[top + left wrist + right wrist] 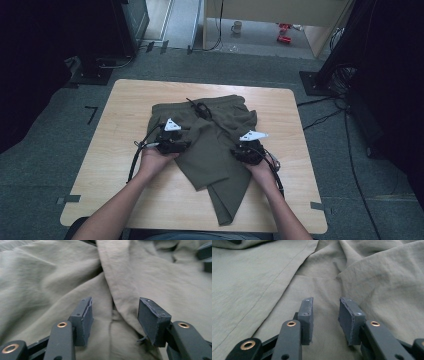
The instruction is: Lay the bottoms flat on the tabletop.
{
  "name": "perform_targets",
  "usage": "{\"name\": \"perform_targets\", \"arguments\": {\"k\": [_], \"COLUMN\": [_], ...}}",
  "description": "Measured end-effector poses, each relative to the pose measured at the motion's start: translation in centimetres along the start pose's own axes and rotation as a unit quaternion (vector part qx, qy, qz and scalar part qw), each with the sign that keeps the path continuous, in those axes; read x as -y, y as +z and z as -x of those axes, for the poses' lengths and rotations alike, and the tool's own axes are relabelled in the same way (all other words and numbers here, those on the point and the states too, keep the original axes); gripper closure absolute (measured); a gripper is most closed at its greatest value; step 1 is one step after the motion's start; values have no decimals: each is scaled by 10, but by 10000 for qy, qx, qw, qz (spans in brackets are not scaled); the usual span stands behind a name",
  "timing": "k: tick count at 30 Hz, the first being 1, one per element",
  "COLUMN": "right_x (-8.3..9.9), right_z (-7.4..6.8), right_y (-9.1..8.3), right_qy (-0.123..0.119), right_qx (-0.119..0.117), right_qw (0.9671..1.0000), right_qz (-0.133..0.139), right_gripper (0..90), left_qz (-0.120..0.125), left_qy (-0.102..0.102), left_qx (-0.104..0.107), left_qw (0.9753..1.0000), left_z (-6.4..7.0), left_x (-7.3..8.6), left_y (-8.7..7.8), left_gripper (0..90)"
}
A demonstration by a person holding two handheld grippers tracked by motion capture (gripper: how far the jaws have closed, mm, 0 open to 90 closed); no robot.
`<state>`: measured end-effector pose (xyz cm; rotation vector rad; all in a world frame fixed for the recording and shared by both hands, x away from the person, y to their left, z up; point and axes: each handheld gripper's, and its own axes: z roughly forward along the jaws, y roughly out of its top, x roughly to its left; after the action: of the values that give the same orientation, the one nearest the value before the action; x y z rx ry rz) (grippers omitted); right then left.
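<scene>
Left tool [176, 141] resting low on the olive trousers [210, 145], jaws spread fairly wide with nothing between them, a raised fold of cloth running up just ahead of the gap in the left gripper view [115, 312]. Right tool [248, 150] likewise down on the fabric at the garment's other side, jaws parted more narrowly and also empty [325, 320], a flat layer beneath and a stitched edge slanting off to one side. Trousers lying rumpled across the middle of the table [125, 165], waistband and dark drawstring [200, 109] toward the far edge, one leg folded diagonally over the other and trailing toward the near edge. Judging by the soft creases and the way the layers slump, thin woven cloth, light, limp, no stiffness at all, somewhat slick; likely to sag and slide off if pinched shallowly, and to drag the layer beneath along if bitten too deep. Best taken at a fold ridge or a hemmed edge, where doubled material gives the pads something to hold, one tool at each side to keep the span taut. Wooden table otherwise bare, grey carpet beyond, cables and dark stands around it.
</scene>
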<state>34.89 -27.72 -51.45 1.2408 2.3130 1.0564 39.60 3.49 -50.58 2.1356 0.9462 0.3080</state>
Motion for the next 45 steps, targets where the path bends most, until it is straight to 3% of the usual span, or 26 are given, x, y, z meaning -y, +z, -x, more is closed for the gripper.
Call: {"name": "perform_targets", "arguments": {"k": [4,13,19,24,32,41,45], "right_x": [-1,-4,-5,-5,-6,-6,-6], "right_z": [2,2,2,2,-2,-7,-8], "right_y": [1,10,15,16,17,19,19], "right_qy": [-42,115,150,115,-5,-154,-157], "right_qx": [32,48,82,89,54,101,75], "right_qw": [10000,9998,9993,9993,9995,9995,9996], "right_qz": [1,174,338,335,298,257,244], "right_gripper": [642,610,636,614,511,442,428], "left_qz": [-46,-24,-171,18,87,-96,-206], "left_qy": [42,46,-153,-260,-174,8,-21], "left_qx": [-104,-105,-101,-49,-34,-36,-89], "left_qw": [9999,9999,9997,9996,9998,9999,9997], "left_z": [-7,-31,-47,-44,-31,-14,-10], "left_x": [-2,-17,-32,-43,-68,-83,-90], "left_y": [6,21,29,24,26,48,57], "left_gripper": [460,487,495,501,500,482,494]}}
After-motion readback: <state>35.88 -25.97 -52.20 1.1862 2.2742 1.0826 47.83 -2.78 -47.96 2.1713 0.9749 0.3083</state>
